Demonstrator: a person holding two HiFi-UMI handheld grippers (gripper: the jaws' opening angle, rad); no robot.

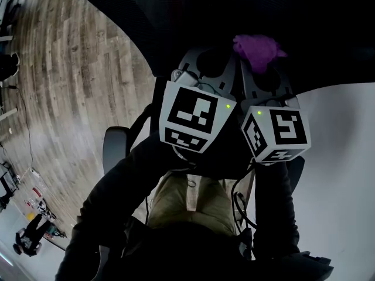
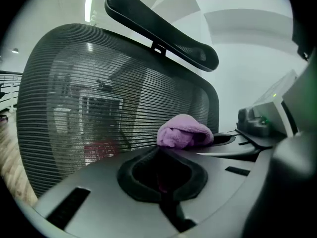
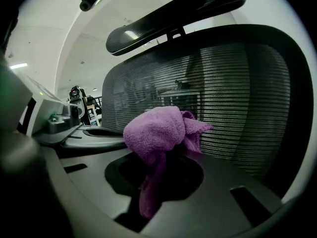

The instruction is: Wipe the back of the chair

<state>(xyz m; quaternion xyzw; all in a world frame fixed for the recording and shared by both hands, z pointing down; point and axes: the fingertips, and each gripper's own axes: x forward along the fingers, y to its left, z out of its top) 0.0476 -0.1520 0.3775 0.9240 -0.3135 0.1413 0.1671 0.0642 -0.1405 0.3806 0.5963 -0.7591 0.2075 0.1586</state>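
Observation:
The chair's black mesh back fills the left gripper view and rises close ahead in the right gripper view; in the head view it is the dark mass at the top. A purple cloth is bunched in my right gripper, which is shut on it, with one end hanging down through the jaws. The cloth sits close to the mesh; whether it touches is unclear. My left gripper is right beside it on the left, shut and holding nothing, with the cloth just past its tip.
The chair's black headrest juts above the mesh. An armrest shows at the lower left of the head view, above wooden flooring. A pale floor area lies to the right. The person's legs are below the grippers.

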